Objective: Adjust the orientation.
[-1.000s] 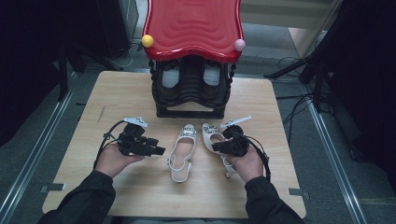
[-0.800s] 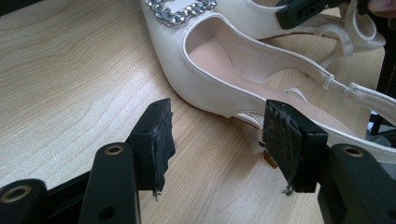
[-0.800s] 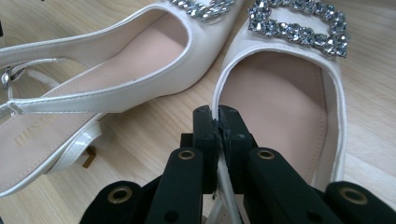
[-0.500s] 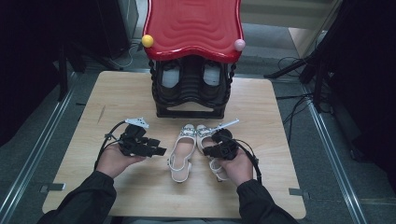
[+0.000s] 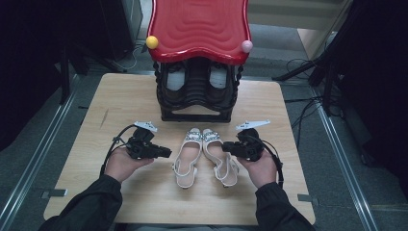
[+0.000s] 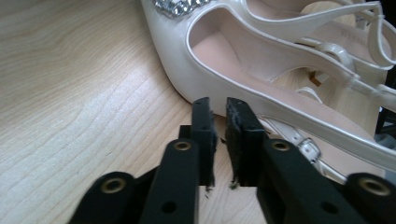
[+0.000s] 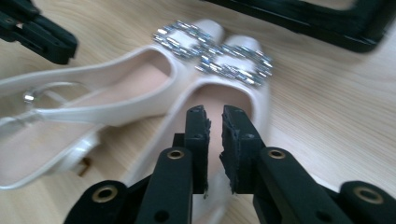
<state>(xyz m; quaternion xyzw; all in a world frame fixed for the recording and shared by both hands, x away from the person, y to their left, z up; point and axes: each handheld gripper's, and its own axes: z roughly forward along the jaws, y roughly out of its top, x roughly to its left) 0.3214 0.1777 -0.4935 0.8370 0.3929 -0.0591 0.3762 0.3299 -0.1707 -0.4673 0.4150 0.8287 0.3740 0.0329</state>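
A pair of white slingback shoes with jewelled buckles lies side by side on the wooden table: the left shoe (image 5: 185, 159) (image 6: 261, 70) (image 7: 116, 107) and the right shoe (image 5: 226, 171) (image 7: 261, 102). My left gripper (image 5: 168, 153) (image 6: 218, 107) sits just left of the left shoe. Its jaws have just been closing and are nearly together, with nothing between them. My right gripper (image 5: 225, 148) (image 7: 214, 116) hovers at the right shoe's outer side. Its jaws have just been opening to a thin slit and hold nothing.
A black shoe rack (image 5: 195, 91) with a wavy red top (image 5: 199, 29) stands at the table's far middle, with a pair of shoes (image 5: 174, 79) inside. Bare wood of the table (image 5: 120, 106) stretches to either side. The left gripper (image 7: 42, 37) shows in the right gripper view's upper left.
The right hand pushed the right shoe leftwards against the left shoe, then drew back to the right. The left gripper's jaws went from wide apart to nearly together.
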